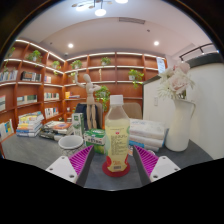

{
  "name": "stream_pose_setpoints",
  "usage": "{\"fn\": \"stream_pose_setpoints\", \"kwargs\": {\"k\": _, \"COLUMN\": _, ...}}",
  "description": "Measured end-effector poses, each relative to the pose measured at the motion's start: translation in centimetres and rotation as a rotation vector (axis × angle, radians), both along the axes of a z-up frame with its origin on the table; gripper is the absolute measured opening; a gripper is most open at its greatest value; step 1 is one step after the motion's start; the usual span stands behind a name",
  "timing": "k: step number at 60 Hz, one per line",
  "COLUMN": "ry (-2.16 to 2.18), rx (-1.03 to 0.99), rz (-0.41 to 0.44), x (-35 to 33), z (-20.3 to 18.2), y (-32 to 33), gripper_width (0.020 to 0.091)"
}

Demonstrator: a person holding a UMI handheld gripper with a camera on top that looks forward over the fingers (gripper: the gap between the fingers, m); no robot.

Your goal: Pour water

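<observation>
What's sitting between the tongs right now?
The gripper view shows a bottle with a green label standing between the open tongs, on a red coaster.

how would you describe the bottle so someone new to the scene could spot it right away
On the grey table, in front of the wooden shelves, look just ahead of the gripper. The bottle stands upright between its open fingers, on a red coaster: clear plastic with yellowish liquid and a green label, taller than everything beside it.

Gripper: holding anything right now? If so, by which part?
Nothing held. The gripper is open; the plastic bottle stands between its pink pads on a red coaster, with a gap at either side near its lower body.
</observation>
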State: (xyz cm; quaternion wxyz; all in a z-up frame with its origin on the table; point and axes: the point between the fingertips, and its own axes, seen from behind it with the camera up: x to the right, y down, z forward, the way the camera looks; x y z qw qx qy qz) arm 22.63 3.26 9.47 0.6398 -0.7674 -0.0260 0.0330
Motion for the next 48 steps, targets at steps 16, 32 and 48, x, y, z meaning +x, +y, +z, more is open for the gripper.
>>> {"fn": "stream_pose_setpoints", "kwargs": {"k": 16, "ry": -0.024, "rx": -0.059, "rz": -0.090, "x": 0.5, "z": 1.3, "y": -9.4, "gripper_width": 0.0779}}
{"fn": "stream_pose_setpoints", "kwargs": {"k": 32, "ry": -0.014, "rx": -0.032, "rz": -0.113, "x": 0.7, "z": 3.5, "y": -14.2, "gripper_width": 0.0785}}
{"fn": "stream_pose_setpoints", "kwargs": {"k": 48, "ry": -0.015, "rx": -0.005, "rz": -0.152, "x": 2.2, "z": 5.1, "y": -15.6, "gripper_width": 0.0786}}
